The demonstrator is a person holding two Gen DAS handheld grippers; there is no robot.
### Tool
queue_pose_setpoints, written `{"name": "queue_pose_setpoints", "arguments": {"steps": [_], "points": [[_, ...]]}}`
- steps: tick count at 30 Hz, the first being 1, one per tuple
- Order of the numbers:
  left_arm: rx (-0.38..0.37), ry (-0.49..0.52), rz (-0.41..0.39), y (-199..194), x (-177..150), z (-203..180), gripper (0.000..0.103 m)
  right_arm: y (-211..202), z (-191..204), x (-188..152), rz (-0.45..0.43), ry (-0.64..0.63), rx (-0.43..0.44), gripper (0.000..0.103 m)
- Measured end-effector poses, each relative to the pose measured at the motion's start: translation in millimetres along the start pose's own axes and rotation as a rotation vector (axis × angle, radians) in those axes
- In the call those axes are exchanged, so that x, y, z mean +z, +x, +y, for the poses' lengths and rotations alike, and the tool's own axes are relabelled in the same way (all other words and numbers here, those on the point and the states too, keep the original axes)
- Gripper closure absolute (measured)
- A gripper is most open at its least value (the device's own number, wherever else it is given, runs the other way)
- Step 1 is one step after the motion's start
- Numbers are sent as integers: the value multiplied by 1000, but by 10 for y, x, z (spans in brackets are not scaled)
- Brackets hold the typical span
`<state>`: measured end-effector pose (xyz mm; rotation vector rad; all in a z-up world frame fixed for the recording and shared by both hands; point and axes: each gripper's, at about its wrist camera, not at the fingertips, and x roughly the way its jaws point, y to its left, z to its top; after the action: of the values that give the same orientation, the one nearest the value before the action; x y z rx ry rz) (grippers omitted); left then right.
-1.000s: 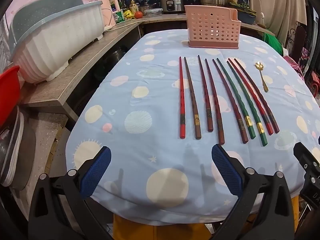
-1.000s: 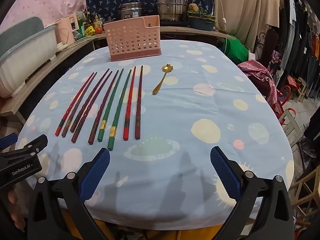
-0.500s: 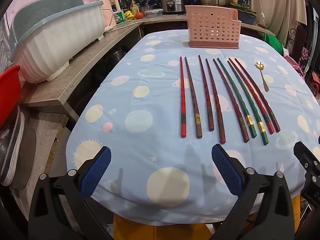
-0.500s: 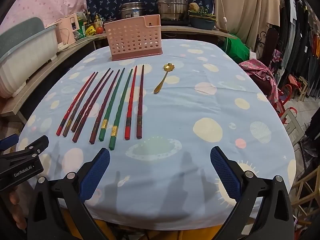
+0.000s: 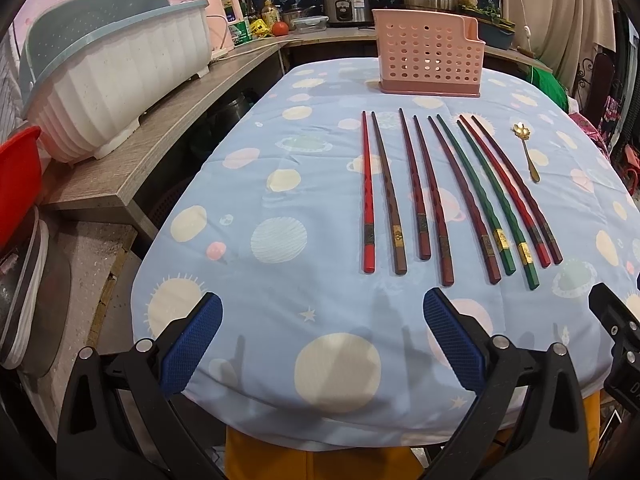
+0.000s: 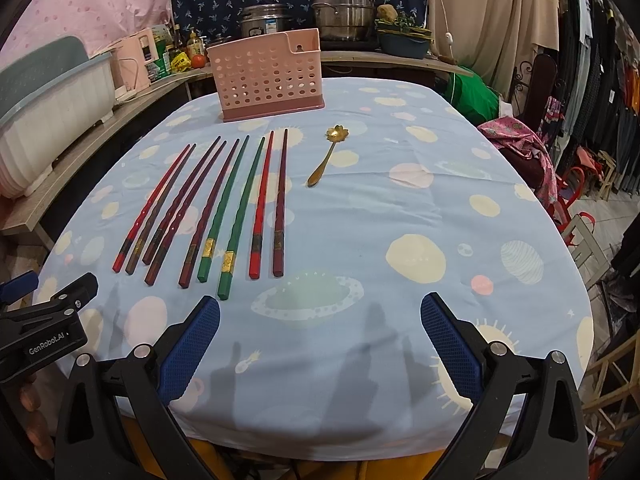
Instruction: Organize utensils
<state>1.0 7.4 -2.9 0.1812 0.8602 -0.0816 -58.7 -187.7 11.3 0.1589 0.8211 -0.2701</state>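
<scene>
At the bottom of the left wrist view the left gripper [image 5: 322,338] stands with its jaws wide apart and nothing between them. In the right wrist view the right gripper [image 6: 320,338] is at the bottom too, equally wide open and empty. Both hover over the near edge of a table [image 5: 280,300] covered with a light blue cloth printed with planets and pale circles.

In the middle of the frame nine chopsticks [image 5: 420,192] lie side by side on the cloth, red, brown, dark red and green, their thin tips toward the far side. Just right of them lies a small gold spoon [image 5: 527,152], apart from the row. Behind, at upper centre, a pink perforated holder [image 5: 430,58] stands upright on the cloth.

At the left a wooden counter [image 5: 132,160] carries a white ribbed tub [image 5: 120,76]. Far behind are metal pots [image 6: 344,12] and, at the right, hanging clothes [image 6: 600,60].

The inside of the holder is hidden. At the lower left of the right wrist view the left gripper is cut off by the frame edge.
</scene>
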Motion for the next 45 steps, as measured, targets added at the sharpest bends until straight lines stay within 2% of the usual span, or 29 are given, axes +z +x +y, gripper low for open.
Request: {"name": "queue_pose_setpoints", "arguments": {"steps": [45], "points": [[-5,-9,10,20,-39,10,7,23,-18,-19,8,13,6,7]]}}
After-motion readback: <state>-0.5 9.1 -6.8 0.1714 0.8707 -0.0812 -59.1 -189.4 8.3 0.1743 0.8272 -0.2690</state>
